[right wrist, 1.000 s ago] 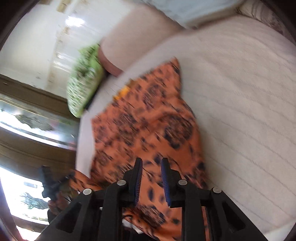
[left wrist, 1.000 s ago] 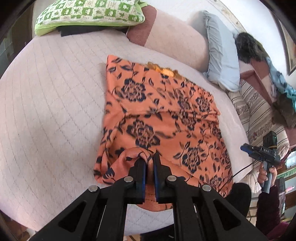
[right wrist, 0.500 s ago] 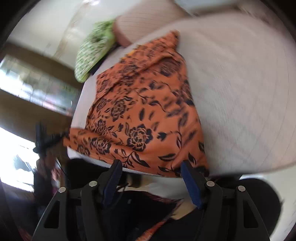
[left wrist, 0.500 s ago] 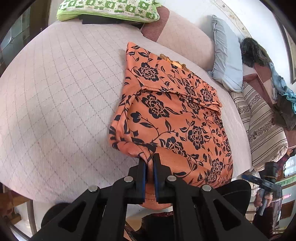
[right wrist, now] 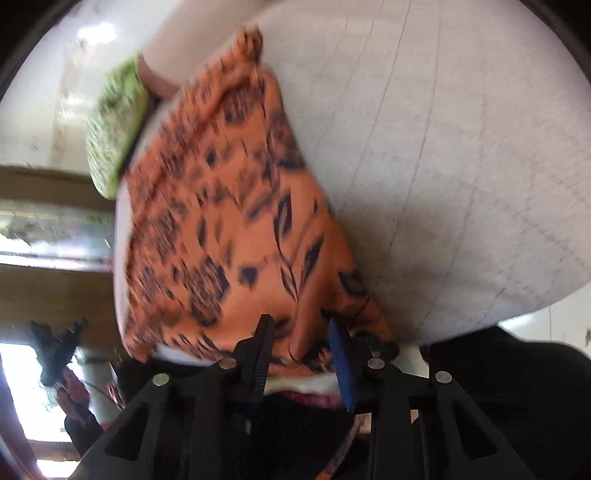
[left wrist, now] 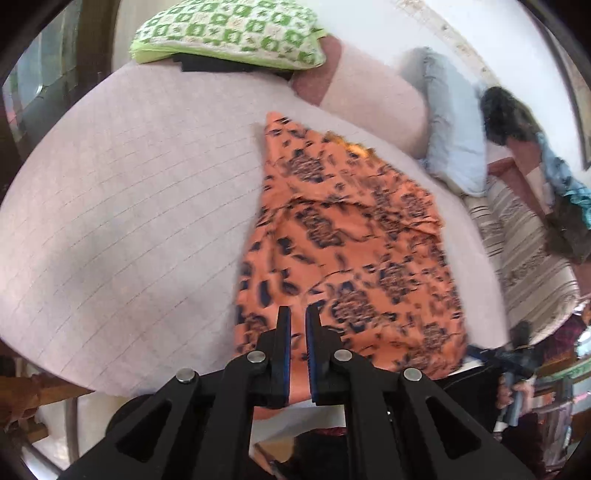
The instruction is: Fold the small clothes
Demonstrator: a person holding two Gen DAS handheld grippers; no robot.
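Note:
An orange garment with dark flower print (left wrist: 347, 243) lies spread on the pale quilted bed (left wrist: 129, 221), its near edge hanging at the bed's front edge. My left gripper (left wrist: 297, 317) is over the garment's near left part, jaws nearly closed with a narrow gap and no cloth pinched between them. In the right wrist view the garment (right wrist: 221, 206) fills the left middle. My right gripper (right wrist: 301, 326) is open, its fingers straddling the garment's near right corner at the bed edge. Both views are motion-blurred.
A green-and-white checked pillow (left wrist: 229, 33) lies at the head of the bed, with a pink bolster (left wrist: 369, 99) and a light blue pillow (left wrist: 450, 147) beside it. A striped couch (left wrist: 528, 251) stands to the right. The bed's front edge is close below both grippers.
My left gripper has let go of the garment's bunched near corner, which now lies flatter. My right gripper has moved in onto the garment's near right corner and narrowed its opening.

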